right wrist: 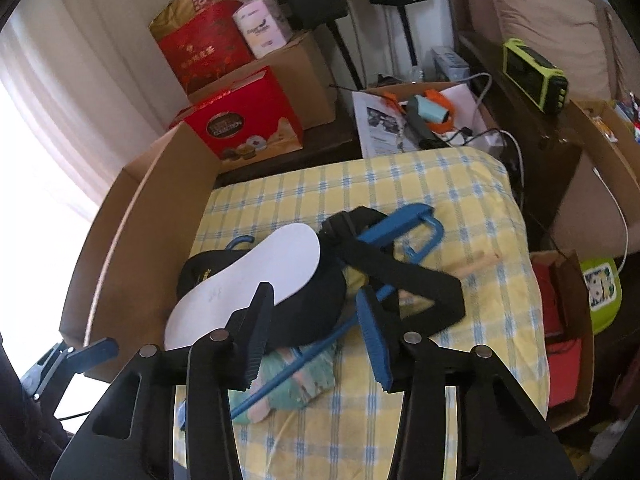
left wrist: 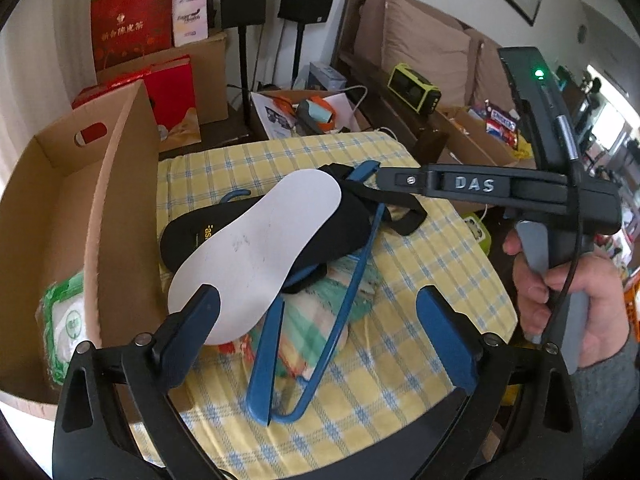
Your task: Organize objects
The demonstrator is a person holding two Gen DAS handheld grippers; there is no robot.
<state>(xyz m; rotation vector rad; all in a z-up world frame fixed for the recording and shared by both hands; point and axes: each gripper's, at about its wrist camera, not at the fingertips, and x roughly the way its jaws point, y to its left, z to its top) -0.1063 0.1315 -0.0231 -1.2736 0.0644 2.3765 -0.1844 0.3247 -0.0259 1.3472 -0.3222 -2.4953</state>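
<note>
A white insole (left wrist: 256, 252) (right wrist: 248, 284) lies on a black insole (left wrist: 316, 232) (right wrist: 320, 300), over blue plastic hangers (left wrist: 344, 296) (right wrist: 404, 228) and a black strap (right wrist: 400, 276) on a yellow checked cushion (left wrist: 420, 344) (right wrist: 460, 200). A folded pale green cloth (left wrist: 316, 320) (right wrist: 292, 384) lies under them. My left gripper (left wrist: 320, 316) is open, its left finger at the white insole's near end. My right gripper (right wrist: 316, 320) is open just above the black insole and strap; in the left wrist view it (left wrist: 380, 178) reaches in from the right.
An open cardboard box (left wrist: 120, 184) (right wrist: 132, 232) stands left of the cushion, with a pack of wipes (left wrist: 68, 320) inside. Red gift boxes (right wrist: 244, 120), speakers and a cluttered side table (right wrist: 420, 116) are behind. A sofa (left wrist: 420, 40) and snack box (left wrist: 500, 124) are at right.
</note>
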